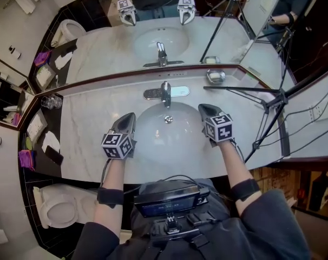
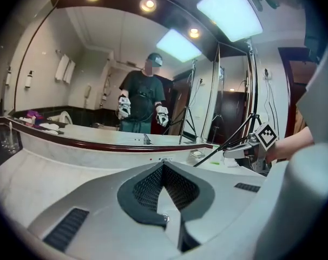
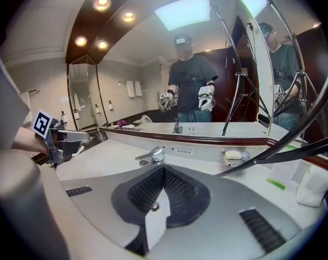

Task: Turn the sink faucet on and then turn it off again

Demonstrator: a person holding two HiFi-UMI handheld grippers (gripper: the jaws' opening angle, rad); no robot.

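Observation:
The chrome faucet point(image 1: 165, 92) stands behind the white sink basin point(image 1: 153, 140), its lever lying level; no water shows. My left gripper point(image 1: 130, 116) hovers over the basin's left rim, shut, with nothing in it. My right gripper point(image 1: 202, 108) hovers over the right rim, also shut and empty. Both sit short of the faucet and touch nothing. In the right gripper view the faucet point(image 3: 152, 156) lies just beyond the closed right gripper point(image 3: 164, 168), and the left gripper point(image 3: 66, 137) shows at the left. In the left gripper view the closed left gripper point(image 2: 163, 164) hides the faucet.
A black tripod point(image 1: 272, 99) stands on the counter at the right, one leg reaching toward a soap dish point(image 1: 215, 76). Drinking glasses point(image 1: 50, 101) sit at the counter's left end, a dark phone point(image 1: 53, 155) on the side ledge. A mirror rises behind the faucet; a toilet point(image 1: 58, 207) is lower left.

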